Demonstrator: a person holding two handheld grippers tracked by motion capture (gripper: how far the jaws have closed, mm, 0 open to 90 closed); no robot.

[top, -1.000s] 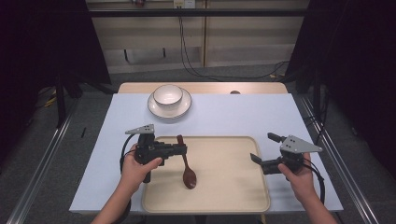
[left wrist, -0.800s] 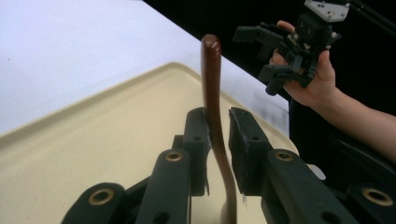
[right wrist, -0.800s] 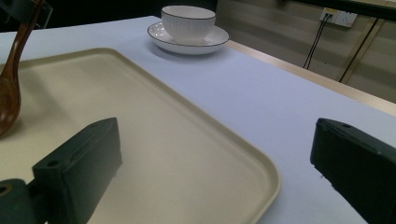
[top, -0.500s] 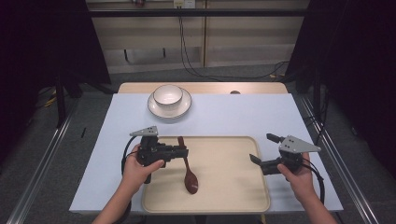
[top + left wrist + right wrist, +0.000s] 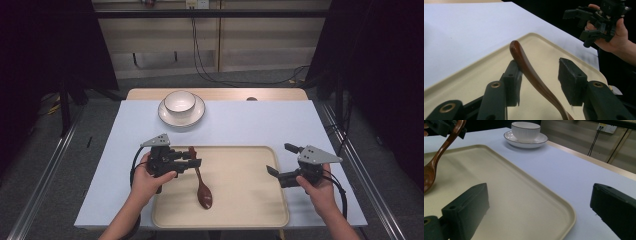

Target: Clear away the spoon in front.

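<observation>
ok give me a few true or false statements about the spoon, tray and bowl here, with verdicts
1. The dark brown wooden spoon lies on the beige rectangular tray. True.
2. The white ceramic bowl sits on the tray. False: it sits on a white saucer beyond the tray.
3. The left gripper has its fingers clamped on the spoon. False: they have just been opening; only one touches the handle.
4. The right gripper is open, with nothing between its fingers. True.

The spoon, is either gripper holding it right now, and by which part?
Neither. The left gripper has just been opening: the spoon handle leans on one pad, clear of the other. The right gripper is open and empty.
</observation>
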